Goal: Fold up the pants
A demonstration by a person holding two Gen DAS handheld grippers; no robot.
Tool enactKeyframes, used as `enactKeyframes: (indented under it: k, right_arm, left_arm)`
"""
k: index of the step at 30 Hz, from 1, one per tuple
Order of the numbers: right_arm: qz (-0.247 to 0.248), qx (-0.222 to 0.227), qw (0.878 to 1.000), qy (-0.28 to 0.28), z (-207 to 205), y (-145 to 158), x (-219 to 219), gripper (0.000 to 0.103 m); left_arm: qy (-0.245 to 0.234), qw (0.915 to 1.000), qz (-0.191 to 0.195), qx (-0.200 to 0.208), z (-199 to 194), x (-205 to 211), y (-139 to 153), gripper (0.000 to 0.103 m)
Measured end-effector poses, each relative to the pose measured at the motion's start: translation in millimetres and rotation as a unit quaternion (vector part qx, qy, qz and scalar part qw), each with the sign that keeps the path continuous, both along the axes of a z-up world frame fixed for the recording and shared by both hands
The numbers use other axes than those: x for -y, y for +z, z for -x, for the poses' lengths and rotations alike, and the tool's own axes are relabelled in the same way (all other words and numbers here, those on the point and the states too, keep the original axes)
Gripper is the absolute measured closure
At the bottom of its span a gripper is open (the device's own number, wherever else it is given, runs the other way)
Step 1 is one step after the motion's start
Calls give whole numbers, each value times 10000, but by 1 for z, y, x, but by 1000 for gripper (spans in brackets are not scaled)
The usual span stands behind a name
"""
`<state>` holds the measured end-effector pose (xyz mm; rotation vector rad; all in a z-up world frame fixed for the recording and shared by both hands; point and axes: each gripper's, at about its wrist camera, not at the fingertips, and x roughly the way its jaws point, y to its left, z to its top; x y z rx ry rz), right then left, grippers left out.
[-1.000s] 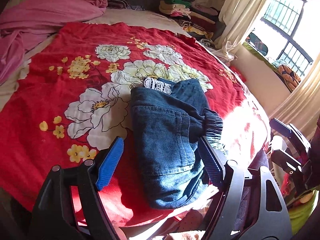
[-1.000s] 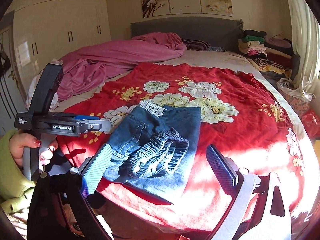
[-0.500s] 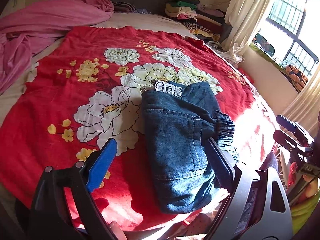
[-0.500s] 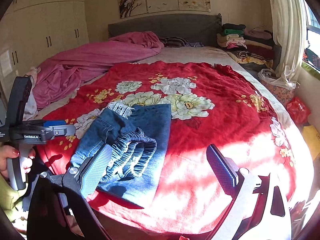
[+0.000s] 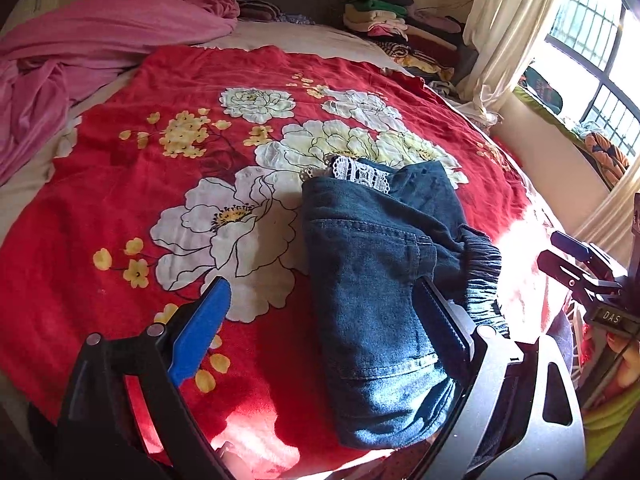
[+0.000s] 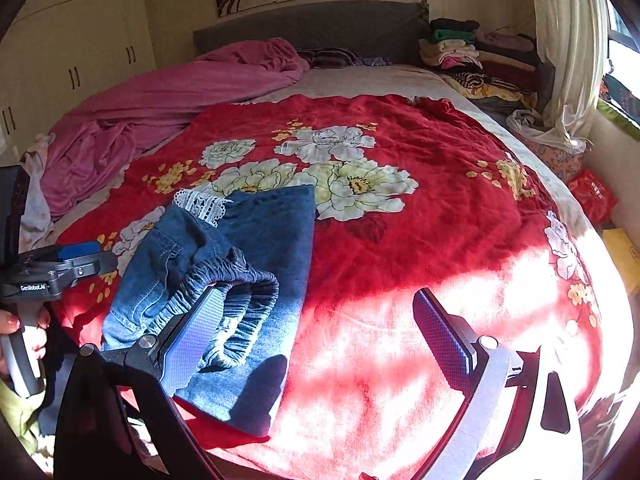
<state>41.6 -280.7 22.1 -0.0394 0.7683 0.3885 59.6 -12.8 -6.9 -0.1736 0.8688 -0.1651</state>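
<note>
Blue denim pants (image 5: 380, 292) lie folded into a small bundle on the red flowered blanket (image 5: 120, 208), close to the near edge of the bed. A strip of white lace (image 5: 362, 174) peeks out at the far end. The stretchy waistband (image 6: 236, 296) sits on top, bunched up and a bit loose.

The left gripper (image 5: 324, 320) is spread wide and holds nothing. The right gripper (image 6: 320, 320) is spread wide too, and it holds nothing. Both hang just in front of the bundle, near the bed edge.

The fold looks almost done. What seems left is to tidy it. To do that well, the person should press the puffy waistband flat, or tuck it in, so the bundle does not spring open. The push should be soft and straight down. A sideways shove could slide the pants off the edge, because they lie so near it. The blanket is soft, so it may wrinkle under them.

The left wrist view shows the long left side of the bundle, its seam, and a window (image 5: 592, 40) beside the bed. It hides most of the waistband behind one finger. The right wrist view shows the waistband loops clearly, plus the pink sheet (image 6: 160, 100), the wardrobe (image 6: 72, 60) and the left hand (image 6: 24, 332) on its handle.
</note>
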Motion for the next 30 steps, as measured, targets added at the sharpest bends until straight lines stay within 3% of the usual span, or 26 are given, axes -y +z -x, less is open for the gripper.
enactKeyframes:
  k: [14,18,24,30]
  right_arm:
    - [-9,-586,9975,392,-25,-36,-22,9]
    - [-229,-827,9949,527,-31,-46,-25,27]
    - [-558,-1088,9904,643,-39,-54,-28,37]
    - [-816,-1284,9861,665,-51,-62,-25,37]
  left_arm:
    - [-21,9998,16,-194,-11,2,-19,18]
    - [-41,9997,23,-250,-13,4,-25,18]
    - [-55,9994,115,-326,-18,4,-33,18]
    - [-107,9983,425,-375,-21,4,-39,35]
